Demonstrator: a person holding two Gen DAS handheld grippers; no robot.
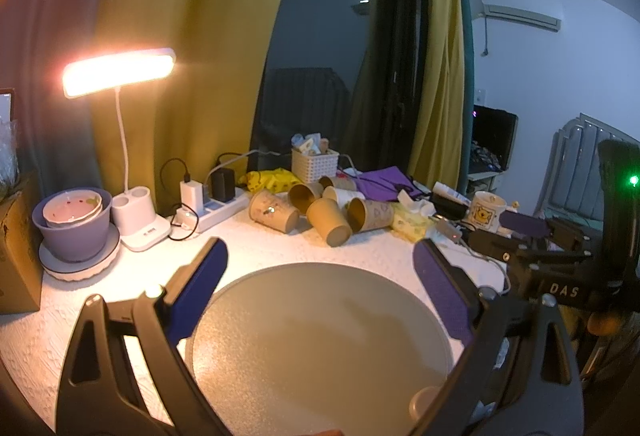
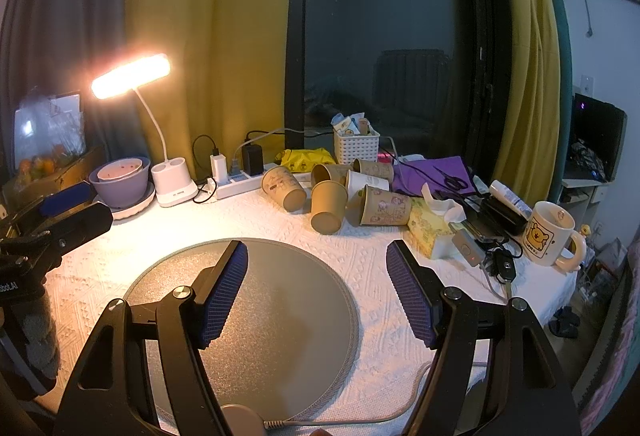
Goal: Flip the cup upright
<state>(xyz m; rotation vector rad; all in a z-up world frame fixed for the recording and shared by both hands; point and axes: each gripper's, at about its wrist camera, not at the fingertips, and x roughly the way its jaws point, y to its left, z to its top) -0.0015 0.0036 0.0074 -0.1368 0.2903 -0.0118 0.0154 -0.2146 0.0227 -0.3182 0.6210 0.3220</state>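
Several paper cups lie on their sides in a heap at the back of the table: a patterned one (image 1: 273,211) (image 2: 283,188) at the left, a plain brown one (image 1: 329,221) (image 2: 328,206) in the middle, a patterned one (image 1: 370,214) (image 2: 384,206) at the right, others behind. My left gripper (image 1: 320,256) is open and empty above the round grey mat (image 1: 320,348), short of the cups. My right gripper (image 2: 317,256) is open and empty over the mat (image 2: 288,300). The right gripper also shows in the left wrist view (image 1: 524,226), and the left gripper in the right wrist view (image 2: 64,208).
A lit desk lamp (image 1: 120,72) (image 2: 130,76), purple bowls (image 1: 72,224), a power strip (image 1: 216,208), a white basket (image 2: 356,146), a tissue pack (image 2: 430,224), a bear mug (image 2: 550,236), keys (image 2: 502,264) and purple cloth (image 2: 436,172) crowd the table's back and right.
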